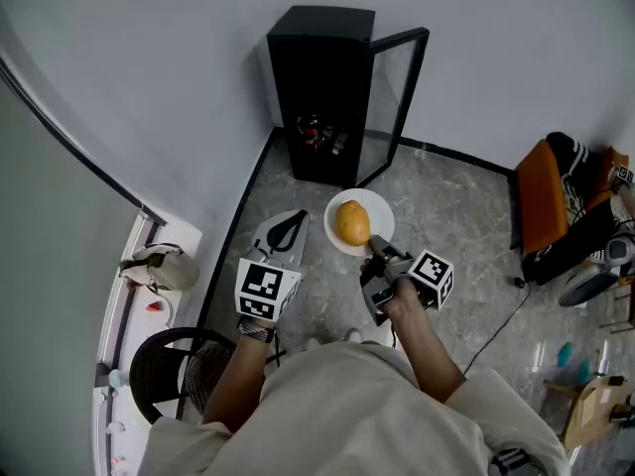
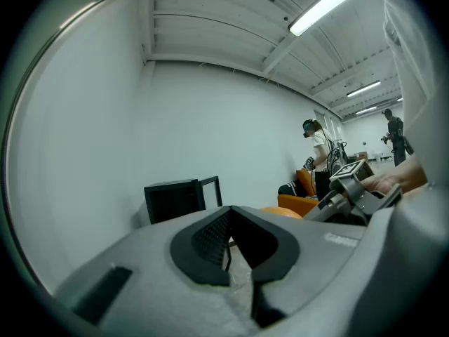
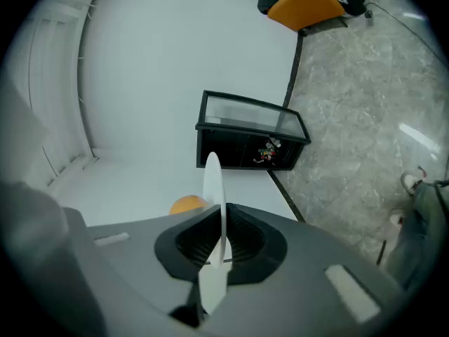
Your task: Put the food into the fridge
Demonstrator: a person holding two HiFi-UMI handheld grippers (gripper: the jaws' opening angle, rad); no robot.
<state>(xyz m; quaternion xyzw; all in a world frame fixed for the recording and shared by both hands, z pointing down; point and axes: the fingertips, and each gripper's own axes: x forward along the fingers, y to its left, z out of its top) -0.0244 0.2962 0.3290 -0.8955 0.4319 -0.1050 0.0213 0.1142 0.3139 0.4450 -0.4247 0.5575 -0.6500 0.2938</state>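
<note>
A person stood on a grey, marbled stone floor [image 1: 451,216], holding a tool in each hand.

The right tool [image 1: 375,250] was clamped on the near rim of a round, white, thin plate [image 1: 378,207]. In the right gripper view the plate [image 3: 212,181] stood edge-on between that tool's [image 3: 216,243] ribbed black pads, which pressed against both of its faces.

A smooth, oval, yellow-orange piece of food [image 1: 352,222] lay on the plate, just beyond the right tool's tip and a little to its left. In the right gripper view only part of it [image 3: 186,204] showed, to the left of the plate.

The left tool [image 1: 287,226] was beside the plate, to the left of the right tool, and carried nothing. Its dark pads [image 2: 210,236] were drawn narrow, with their tips meeting.

Ahead of both tools, well apart from them, a small boxy black fridge [image 1: 322,77] stood against a pale wall. Its glass door [image 1: 399,102], in a black frame, hung open to the right. Small items [image 1: 319,135] lay inside, too small to identify.
</note>
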